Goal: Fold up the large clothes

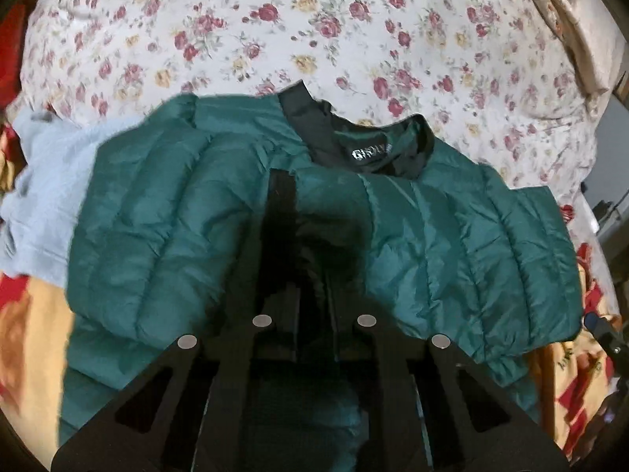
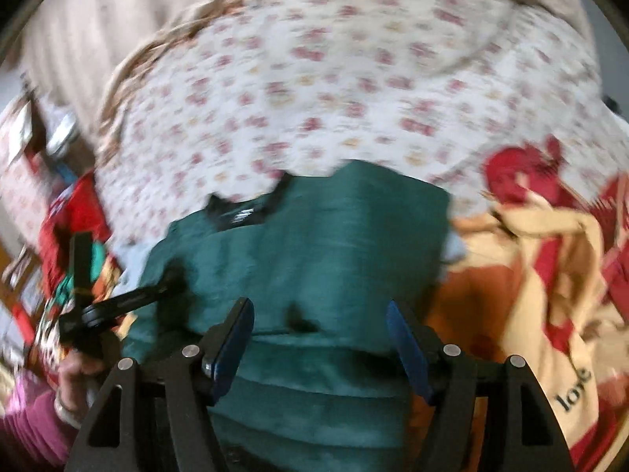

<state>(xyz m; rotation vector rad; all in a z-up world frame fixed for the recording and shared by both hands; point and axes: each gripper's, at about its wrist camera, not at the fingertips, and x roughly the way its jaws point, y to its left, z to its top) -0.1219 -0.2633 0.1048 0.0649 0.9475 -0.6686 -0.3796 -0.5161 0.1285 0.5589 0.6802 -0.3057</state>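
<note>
A dark green quilted puffer jacket (image 1: 165, 212) lies on the bed, collar and black label (image 1: 371, 152) facing away. My left gripper (image 1: 310, 251) is shut on a fold of the jacket's front edge near the middle. In the right wrist view the same jacket (image 2: 314, 244) lies below my right gripper (image 2: 320, 334), whose blue-padded fingers (image 2: 236, 338) stand wide apart and hold nothing. The left gripper and the hand holding it (image 2: 98, 314) show at the left of that view, at the jacket's edge.
A floral white bedspread (image 1: 314, 31) covers the far half of the bed. A light blue garment (image 1: 43, 181) lies left of the jacket. A red, orange and cream blanket (image 2: 550, 275) lies to the right. A beige headboard or cushion (image 2: 78, 31) runs along the far edge.
</note>
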